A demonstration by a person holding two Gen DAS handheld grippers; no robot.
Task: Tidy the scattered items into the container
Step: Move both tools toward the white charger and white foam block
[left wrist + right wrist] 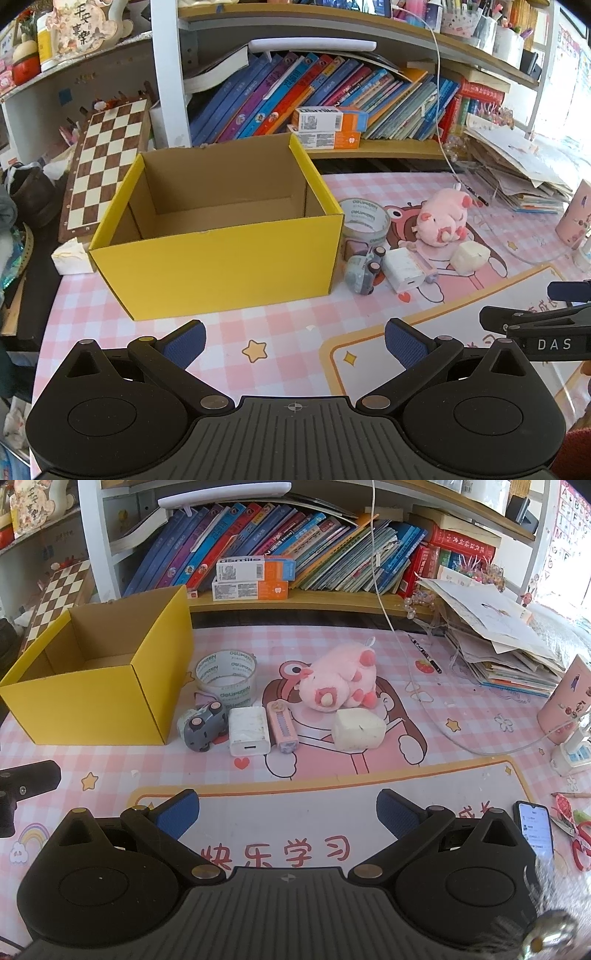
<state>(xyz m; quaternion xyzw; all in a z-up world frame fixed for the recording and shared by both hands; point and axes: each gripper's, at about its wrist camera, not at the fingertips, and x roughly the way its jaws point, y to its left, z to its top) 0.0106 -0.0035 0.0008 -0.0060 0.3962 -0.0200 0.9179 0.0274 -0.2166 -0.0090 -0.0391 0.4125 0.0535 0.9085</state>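
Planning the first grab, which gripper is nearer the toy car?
Probably right. The right gripper faces the toy car almost squarely; the left gripper fronts the yellow box, car off to its right.

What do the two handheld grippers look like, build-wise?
Both match: left gripper and right gripper have matte black ribbed bodies, round side housings, black linkage arms with metal pivot pins and blue textured pads. Neither view shows cables.

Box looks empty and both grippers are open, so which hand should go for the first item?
Right, probably. The right gripper faces the white charger, toy car and pink plush head-on. The left gripper faces the yellow box, with those items off to its right.
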